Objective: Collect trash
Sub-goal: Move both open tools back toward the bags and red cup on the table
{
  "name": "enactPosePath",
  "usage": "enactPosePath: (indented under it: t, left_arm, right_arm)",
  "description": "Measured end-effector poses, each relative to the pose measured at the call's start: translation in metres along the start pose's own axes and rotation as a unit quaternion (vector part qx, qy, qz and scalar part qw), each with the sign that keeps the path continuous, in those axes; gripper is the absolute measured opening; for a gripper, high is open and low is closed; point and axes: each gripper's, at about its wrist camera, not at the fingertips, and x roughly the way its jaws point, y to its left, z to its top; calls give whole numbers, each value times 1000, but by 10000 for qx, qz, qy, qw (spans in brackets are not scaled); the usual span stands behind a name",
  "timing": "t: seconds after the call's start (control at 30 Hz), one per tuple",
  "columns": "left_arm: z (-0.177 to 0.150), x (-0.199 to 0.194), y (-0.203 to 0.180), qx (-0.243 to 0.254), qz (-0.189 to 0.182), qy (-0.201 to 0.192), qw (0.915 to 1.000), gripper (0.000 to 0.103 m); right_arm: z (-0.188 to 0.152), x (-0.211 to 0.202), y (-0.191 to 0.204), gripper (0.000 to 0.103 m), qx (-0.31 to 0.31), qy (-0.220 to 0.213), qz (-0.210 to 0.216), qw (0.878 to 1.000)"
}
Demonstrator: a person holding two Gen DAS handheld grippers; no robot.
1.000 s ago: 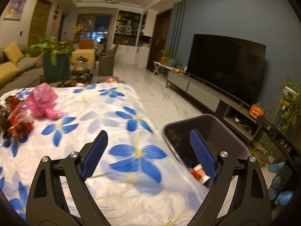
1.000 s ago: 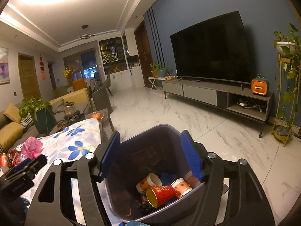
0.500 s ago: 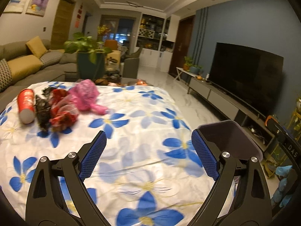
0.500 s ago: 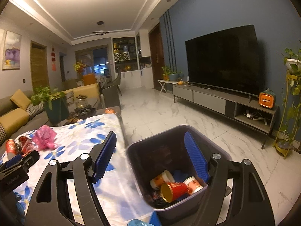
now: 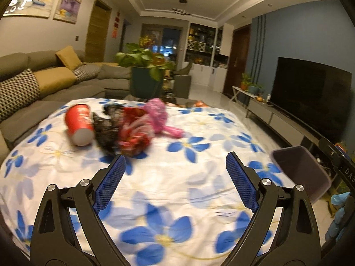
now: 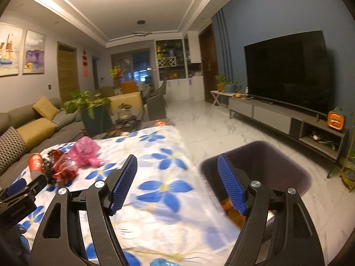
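On the flowered tablecloth [image 5: 177, 184] lies a heap of trash: a red paper cup [image 5: 79, 126] on its side, black netting [image 5: 106, 128], a red wrapper [image 5: 134, 136] and a pink plastic bag [image 5: 158, 115]. My left gripper [image 5: 175, 177] is open and empty, just short of the red wrapper. The dark bin [image 5: 301, 173] stands beside the table at the right. In the right wrist view the bin [image 6: 266, 166] holds cups, and my right gripper [image 6: 177, 179] hangs open over the table edge [image 6: 195, 170] beside it. The same trash heap [image 6: 64, 164] shows at the left.
A grey sofa [image 5: 44, 88] with yellow cushions runs along the left. A potted plant [image 5: 144, 73] stands past the table. A TV [image 6: 288, 71] on a low cabinet [image 6: 277, 119] lines the right wall, with marble floor [image 6: 210, 128] between.
Both grippers have swung left, away from the bin and toward the trash heap on the table. The left gripper now faces the heap closely. Both stay open and empty.
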Motion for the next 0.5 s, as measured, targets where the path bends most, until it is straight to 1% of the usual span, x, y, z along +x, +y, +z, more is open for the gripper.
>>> enactPosePath:
  t: [0.23, 0.5]
  left_arm:
    - [2, 0, 49, -217, 356, -128, 9990, 90]
    - [7, 1, 100, -444, 877, -273, 9948, 90]
  right_arm:
    - [-8, 21, 49, 73, -134, 221, 548, 9982]
    - [-9, 60, 123, 73, -448, 436, 1348, 9889]
